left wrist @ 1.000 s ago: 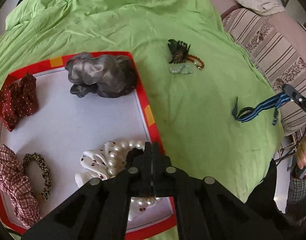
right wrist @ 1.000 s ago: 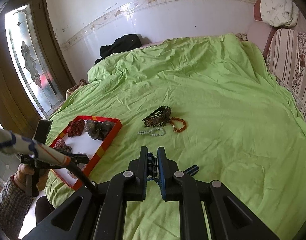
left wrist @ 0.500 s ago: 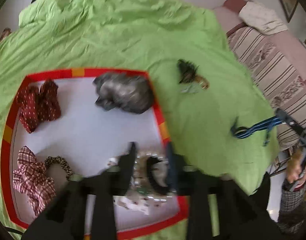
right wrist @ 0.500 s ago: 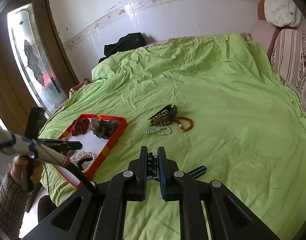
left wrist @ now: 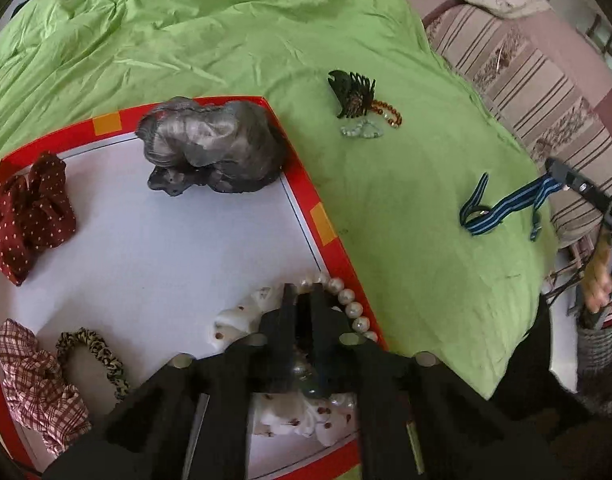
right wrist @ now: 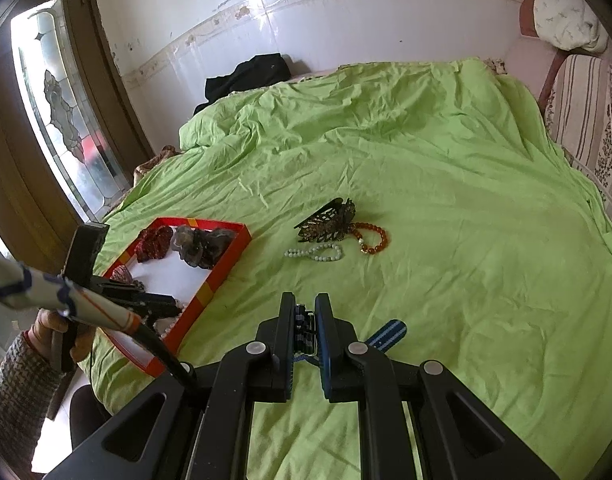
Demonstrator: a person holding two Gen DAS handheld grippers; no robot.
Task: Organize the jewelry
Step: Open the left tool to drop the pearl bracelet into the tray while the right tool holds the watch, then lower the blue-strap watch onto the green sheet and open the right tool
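Note:
The red tray [left wrist: 326,224] with a white floor holds grey [left wrist: 209,148], red dotted [left wrist: 29,208] and plaid scrunchies [left wrist: 33,384], a leopard hair tie [left wrist: 93,352], a white spotted scrunchie [left wrist: 237,320] and a pearl bracelet [left wrist: 350,300]. My left gripper [left wrist: 301,300] hangs over the pearls, its jaws closing to a thin gap with nothing pinched. A blue striped band [right wrist: 388,336] is pinched in my shut right gripper [right wrist: 306,316], which stays low over the green sheet. A dark claw clip [right wrist: 326,222], amber beads [right wrist: 372,238] and pale beads [right wrist: 314,254] lie mid-bed.
A green sheet [right wrist: 446,200] covers the bed. Striped cushions [left wrist: 538,92] line the right side. A black garment [right wrist: 245,76] lies at the far end, and a glazed door [right wrist: 57,112] stands at the left. A sleeved hand [right wrist: 53,332] holds the left gripper at the near edge.
The left gripper opened over the tray, let the pearl bracelet drop by the white scrunchie, then closed again. The right gripper stayed put with the band.

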